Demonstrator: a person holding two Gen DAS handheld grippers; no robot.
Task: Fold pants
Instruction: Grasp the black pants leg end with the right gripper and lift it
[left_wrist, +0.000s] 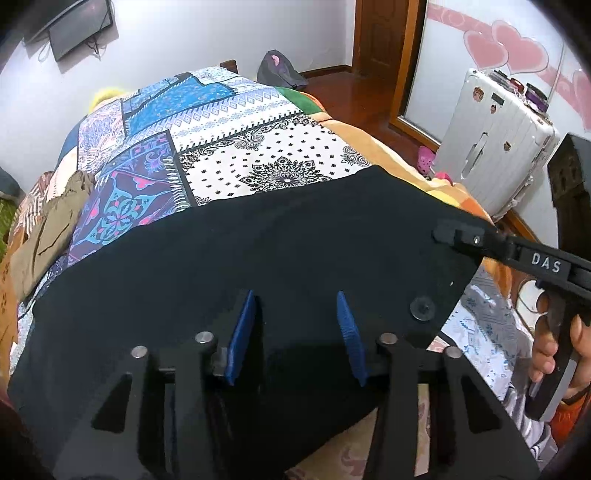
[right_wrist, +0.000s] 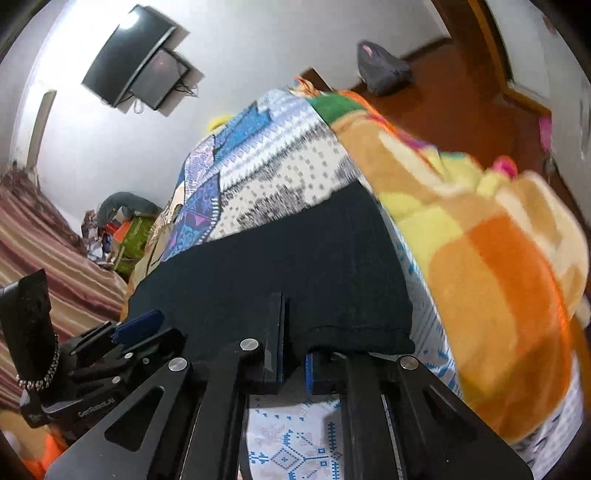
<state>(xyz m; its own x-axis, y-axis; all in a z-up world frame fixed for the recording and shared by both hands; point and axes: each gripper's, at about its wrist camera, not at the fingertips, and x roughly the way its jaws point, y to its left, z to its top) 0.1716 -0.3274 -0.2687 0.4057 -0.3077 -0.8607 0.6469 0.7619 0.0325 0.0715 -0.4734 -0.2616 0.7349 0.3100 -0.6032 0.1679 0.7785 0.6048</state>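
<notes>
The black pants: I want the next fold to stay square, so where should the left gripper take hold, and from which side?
Grip the near edge of the black pants from the bed's near side. They lie flat, the right gripper is already shut on the right corner, and the left gripper hovers open above that edge.

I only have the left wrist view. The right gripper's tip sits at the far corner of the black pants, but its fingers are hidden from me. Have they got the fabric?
Observer: Yes. In the right wrist view, the right gripper has its fingers pinched on the edge of the black pants, one finger above the cloth and one beneath.
Operator: Is the hem bunched there?
Observer: No. Its stitched edge runs flat to the corner beside the fingers.
Operator: What's under it?
Observer: A white sheet with a blue pattern.
</notes>
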